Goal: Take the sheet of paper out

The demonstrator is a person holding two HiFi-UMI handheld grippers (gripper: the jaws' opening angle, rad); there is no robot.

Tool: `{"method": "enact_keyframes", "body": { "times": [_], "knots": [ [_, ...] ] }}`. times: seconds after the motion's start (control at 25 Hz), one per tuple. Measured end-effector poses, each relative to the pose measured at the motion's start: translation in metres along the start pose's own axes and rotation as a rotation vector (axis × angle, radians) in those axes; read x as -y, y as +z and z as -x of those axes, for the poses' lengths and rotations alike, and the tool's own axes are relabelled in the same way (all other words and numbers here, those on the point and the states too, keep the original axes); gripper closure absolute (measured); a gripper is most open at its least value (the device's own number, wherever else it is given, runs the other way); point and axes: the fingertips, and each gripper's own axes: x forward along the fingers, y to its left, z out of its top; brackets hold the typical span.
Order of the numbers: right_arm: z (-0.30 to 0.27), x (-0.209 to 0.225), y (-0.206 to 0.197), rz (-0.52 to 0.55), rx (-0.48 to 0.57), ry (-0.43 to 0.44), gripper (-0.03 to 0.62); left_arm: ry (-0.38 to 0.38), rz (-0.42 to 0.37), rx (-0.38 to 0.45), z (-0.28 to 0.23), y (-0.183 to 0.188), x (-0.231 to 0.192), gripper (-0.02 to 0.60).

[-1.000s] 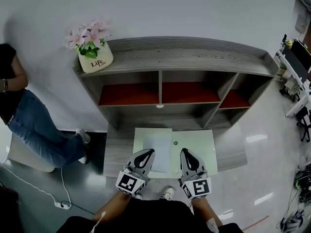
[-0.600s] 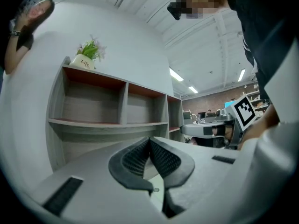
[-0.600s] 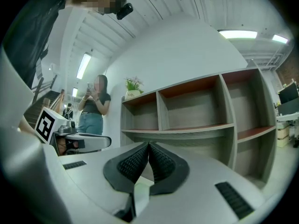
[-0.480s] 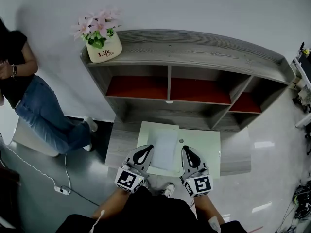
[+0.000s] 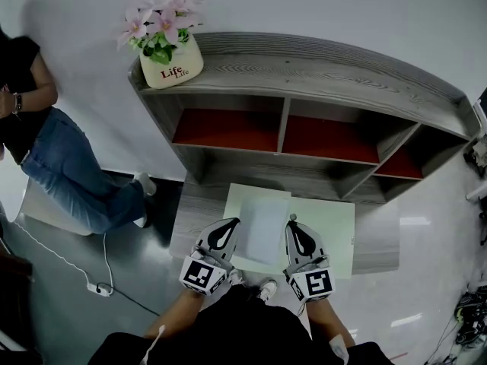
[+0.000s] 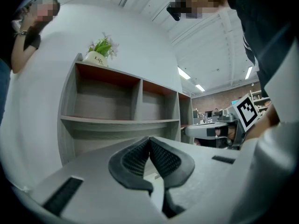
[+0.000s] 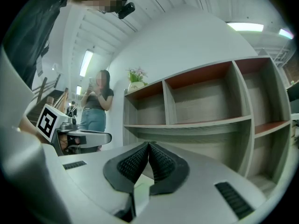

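A white sheet of paper lies on the left half of a pale green folder, which rests on the low grey desk in front of the shelf unit. My left gripper is shut and empty, with its tip at the sheet's near left edge. My right gripper is also shut and empty, just right of the sheet by a small knob on the folder. In the left gripper view the left gripper's pads meet at the tip. The right gripper view shows the right gripper closed the same way. Both point level toward the shelves.
The grey shelf unit with red-lined compartments stands behind the desk. A flower pot sits on its top left. A person in jeans stands at the left. A cable with a plug strip lies on the floor.
The head camera has swung, so the shelf and desk sit further right and tilted. Both shut grippers have shifted slightly left over the green folder.
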Motion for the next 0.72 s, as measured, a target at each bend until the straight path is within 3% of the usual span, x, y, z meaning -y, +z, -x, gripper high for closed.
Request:
{"method": "enact_keyframes", "body": {
  "times": [0.28, 0.72],
  "knots": [
    [-0.018, -0.004, -0.009, 0.003, -0.03, -0.017, 0.571, 0.017, 0.04, -0.034, 0.0, -0.024, -0.024, 0.574],
    [-0.03, 0.002, -0.078, -0.023, -0.191, -0.027, 0.571, 0.02, 0.07, -0.094, -0.009, -0.059, -0.04, 0.574]
  ]
}}
